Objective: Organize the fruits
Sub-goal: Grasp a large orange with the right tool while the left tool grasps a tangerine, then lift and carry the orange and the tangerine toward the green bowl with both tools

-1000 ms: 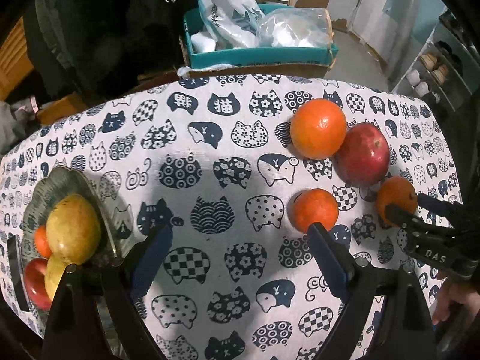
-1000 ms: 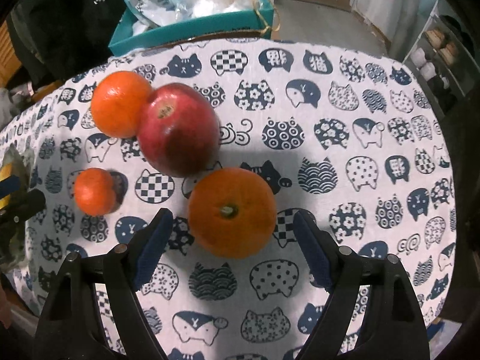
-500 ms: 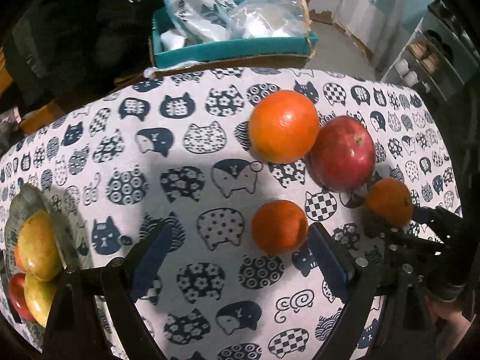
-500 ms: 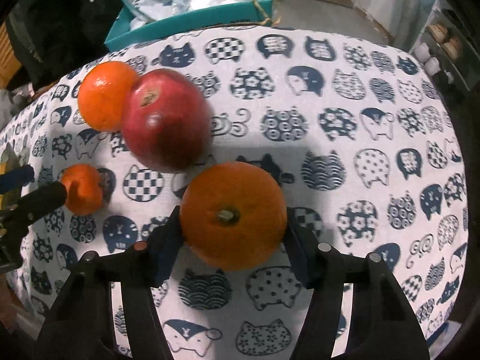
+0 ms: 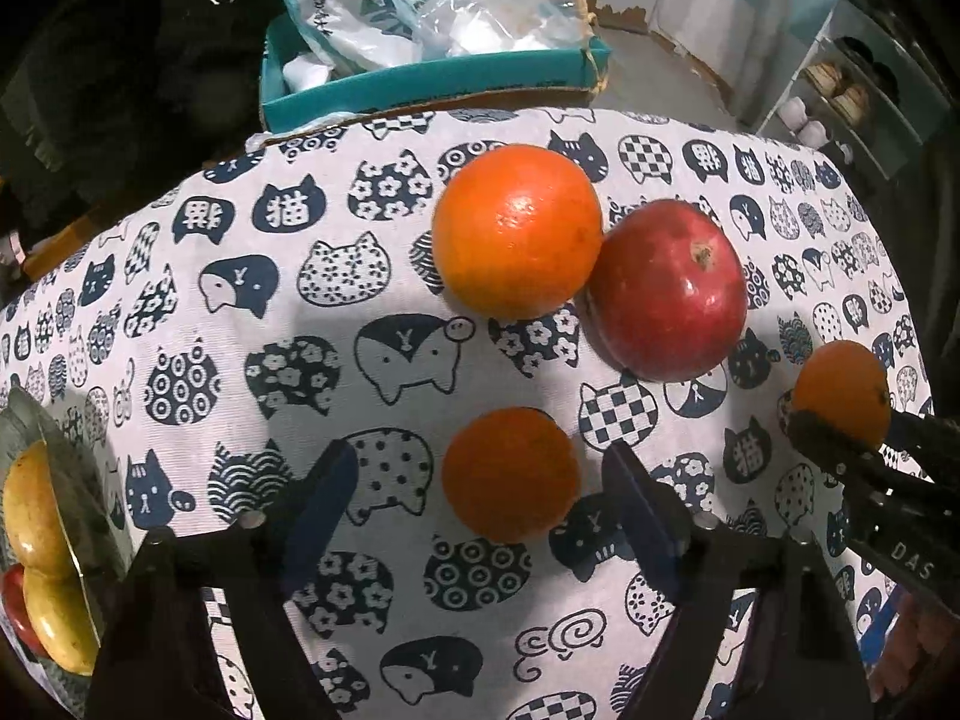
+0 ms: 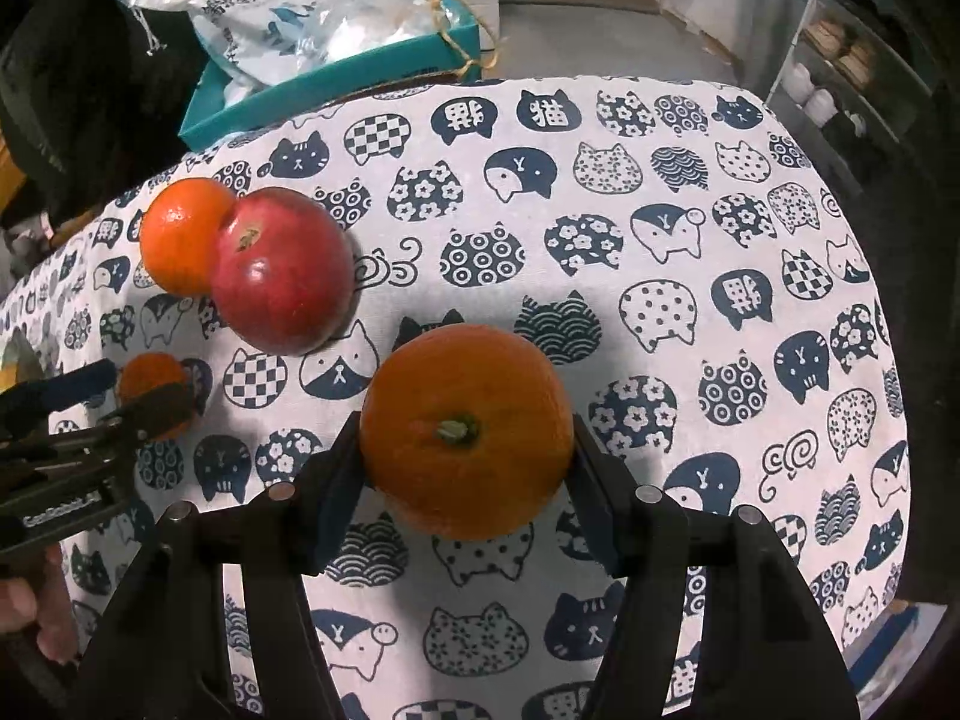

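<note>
Contact comes at mid-frame as my right gripper (image 6: 465, 462), wide a second ago, has clamped on the stemmed orange (image 6: 465, 432), ready to lift, while my left gripper (image 5: 480, 498) has slid its spread fingers around the small orange (image 5: 510, 474).

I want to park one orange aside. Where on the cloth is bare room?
Free: the cloth right of the red apple, and between the plate and the small orange. Crowded: around the apple and large orange.
</note>
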`<state>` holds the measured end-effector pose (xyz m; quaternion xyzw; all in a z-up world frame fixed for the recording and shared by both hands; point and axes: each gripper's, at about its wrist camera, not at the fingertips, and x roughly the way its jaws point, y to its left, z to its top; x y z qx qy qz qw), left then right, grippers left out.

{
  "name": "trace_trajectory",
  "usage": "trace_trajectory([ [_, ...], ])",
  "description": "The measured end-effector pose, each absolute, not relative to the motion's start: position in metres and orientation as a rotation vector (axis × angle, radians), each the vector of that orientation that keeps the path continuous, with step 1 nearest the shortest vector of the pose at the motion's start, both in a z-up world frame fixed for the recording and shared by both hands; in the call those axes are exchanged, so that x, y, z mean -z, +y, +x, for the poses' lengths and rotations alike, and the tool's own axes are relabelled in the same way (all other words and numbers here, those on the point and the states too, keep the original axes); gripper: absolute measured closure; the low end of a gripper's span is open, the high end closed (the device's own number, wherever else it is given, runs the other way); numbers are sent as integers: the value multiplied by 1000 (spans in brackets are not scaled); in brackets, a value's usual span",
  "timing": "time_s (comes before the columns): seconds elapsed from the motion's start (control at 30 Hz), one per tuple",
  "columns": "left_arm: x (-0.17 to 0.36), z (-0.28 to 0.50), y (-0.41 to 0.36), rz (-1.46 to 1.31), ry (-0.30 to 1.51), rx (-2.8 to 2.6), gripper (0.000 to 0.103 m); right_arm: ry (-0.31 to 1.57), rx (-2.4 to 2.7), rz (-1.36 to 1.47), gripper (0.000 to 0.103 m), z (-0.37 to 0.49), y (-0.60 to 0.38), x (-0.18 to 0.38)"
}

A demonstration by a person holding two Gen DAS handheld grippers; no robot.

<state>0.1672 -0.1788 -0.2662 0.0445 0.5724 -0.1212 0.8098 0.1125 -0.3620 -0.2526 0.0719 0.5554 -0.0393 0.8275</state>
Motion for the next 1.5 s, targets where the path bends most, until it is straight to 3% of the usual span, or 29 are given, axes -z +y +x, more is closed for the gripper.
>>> trace_trajectory([
  [0.2,271,165,-183,79,1246,291,57,1179,81,145,40,112,-359,254],
  [0.6,251,159,-177,72,1196,280,58,1121,82,81,40,110,-349,233],
  [1.5,145,120,-141,13,977,274,59,927,41,23,40,77,-319,132],
])
